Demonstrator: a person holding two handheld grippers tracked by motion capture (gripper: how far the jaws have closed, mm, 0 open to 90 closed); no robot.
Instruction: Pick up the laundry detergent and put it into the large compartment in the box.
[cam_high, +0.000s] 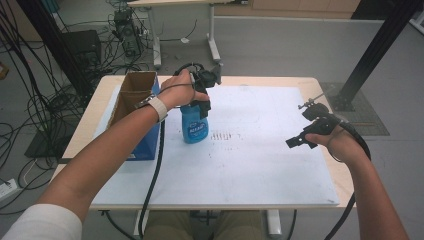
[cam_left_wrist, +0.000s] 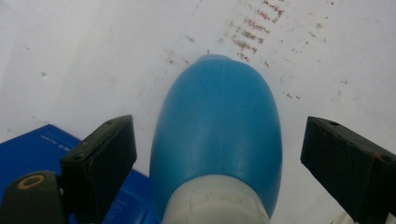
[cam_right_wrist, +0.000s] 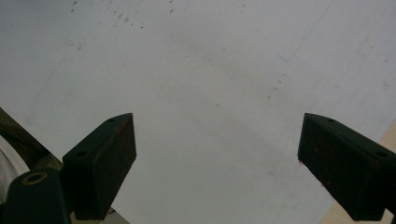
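Observation:
A blue plastic bottle (cam_high: 194, 125) with a white label stands upright on the white sheet (cam_high: 260, 165), just right of the box. My left gripper (cam_high: 203, 109) comes down over its top from above. In the left gripper view the bottle's blue shoulder (cam_left_wrist: 218, 107) and white neck (cam_left_wrist: 215, 203) sit between the two black jaws, with a gap on each side, so the left gripper (cam_left_wrist: 217, 128) is open around it. Over the sheet's right side, my right gripper (cam_high: 298, 141) hangs open, and the right gripper view has nothing between the right gripper's (cam_right_wrist: 217, 123) jaws.
An open cardboard box (cam_high: 135, 92) with blue sides stands at the table's left, touching or nearly touching the bottle; its blue side (cam_left_wrist: 42, 144) is seen beside the left jaw. Brown smudges (cam_high: 225, 135) mark the sheet. The wooden table edge (cam_high: 345, 185) runs along the right.

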